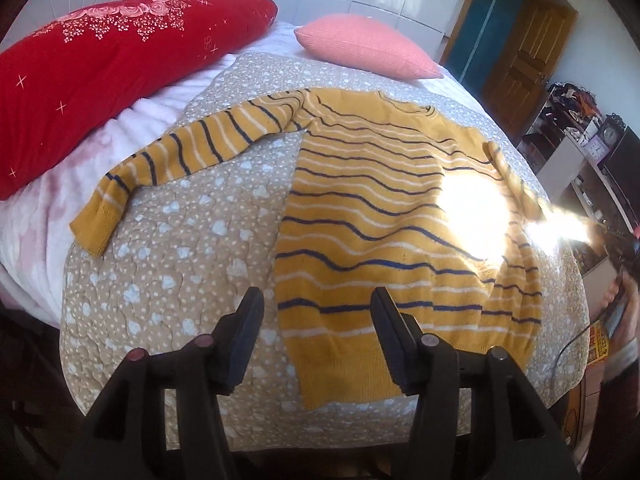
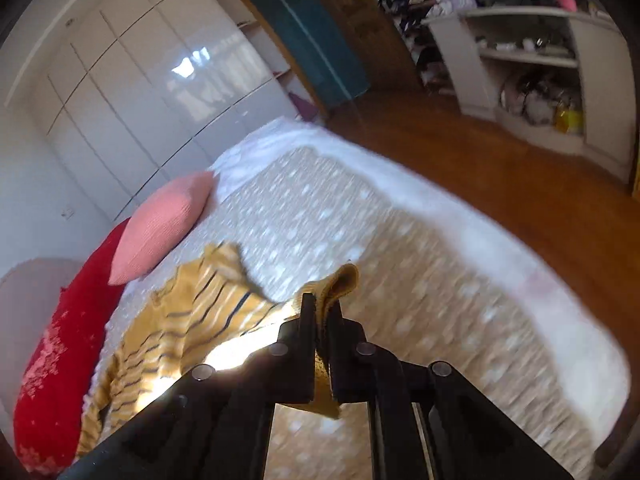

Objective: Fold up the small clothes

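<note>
A yellow sweater (image 1: 384,216) with navy and white stripes lies flat on a beige dotted quilt (image 1: 180,248). Its left sleeve (image 1: 168,160) stretches out to the left. My left gripper (image 1: 318,304) is open and empty, hovering above the sweater's bottom hem. In the right wrist view, my right gripper (image 2: 322,308) is shut on the cuff of the right sleeve (image 2: 336,284) and holds it lifted above the quilt (image 2: 400,280). The sweater body (image 2: 192,320) trails to the left. The right wrist view is blurred by motion.
A red flowered pillow (image 1: 100,68) and a pink pillow (image 1: 368,46) lie at the head of the bed. White wardrobes (image 2: 140,80), a wooden door (image 1: 520,52) and cluttered shelves (image 2: 540,72) stand around it. The wooden floor (image 2: 500,172) lies beyond the bed edge.
</note>
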Action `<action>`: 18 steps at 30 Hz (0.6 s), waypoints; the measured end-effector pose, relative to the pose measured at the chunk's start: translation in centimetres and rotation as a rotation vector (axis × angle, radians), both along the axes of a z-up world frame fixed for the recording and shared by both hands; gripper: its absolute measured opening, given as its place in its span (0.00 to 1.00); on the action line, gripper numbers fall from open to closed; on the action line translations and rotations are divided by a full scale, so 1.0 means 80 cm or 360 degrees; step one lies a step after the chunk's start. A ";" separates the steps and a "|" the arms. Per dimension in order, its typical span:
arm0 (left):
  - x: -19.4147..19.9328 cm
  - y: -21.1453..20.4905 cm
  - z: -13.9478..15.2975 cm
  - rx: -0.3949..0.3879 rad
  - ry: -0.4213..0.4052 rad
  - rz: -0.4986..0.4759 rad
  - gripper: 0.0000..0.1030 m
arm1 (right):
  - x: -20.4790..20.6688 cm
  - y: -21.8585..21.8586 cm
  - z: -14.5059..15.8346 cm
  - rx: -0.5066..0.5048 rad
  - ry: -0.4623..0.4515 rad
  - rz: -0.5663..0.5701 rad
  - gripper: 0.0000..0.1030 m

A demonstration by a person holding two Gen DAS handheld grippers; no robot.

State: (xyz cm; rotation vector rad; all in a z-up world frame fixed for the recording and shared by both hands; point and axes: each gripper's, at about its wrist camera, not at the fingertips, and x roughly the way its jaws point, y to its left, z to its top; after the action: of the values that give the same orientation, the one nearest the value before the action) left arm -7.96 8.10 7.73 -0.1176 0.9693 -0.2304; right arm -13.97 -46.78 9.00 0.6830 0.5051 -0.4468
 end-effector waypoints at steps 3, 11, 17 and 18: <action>0.002 -0.009 -0.004 -0.0019 0.0025 -0.0016 0.53 | 0.004 -0.069 0.035 -0.0175 0.0138 -0.0244 0.05; 0.000 -0.009 -0.003 -0.0021 -0.0017 -0.0042 0.53 | 0.032 -0.109 0.063 -0.0179 0.0273 -0.0308 0.05; -0.007 0.024 0.002 -0.0086 -0.0078 0.0019 0.58 | 0.107 -0.013 0.105 -0.0147 0.0139 0.0054 0.05; -0.010 0.031 0.003 -0.0093 -0.0094 0.0030 0.58 | 0.127 0.009 0.115 -0.0149 0.0117 0.0132 0.05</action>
State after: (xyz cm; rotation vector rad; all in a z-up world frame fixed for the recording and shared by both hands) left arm -8.75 10.60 7.94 -0.1722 0.9027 -0.2436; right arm -3.80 -46.04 18.16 0.5549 0.5761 -0.4163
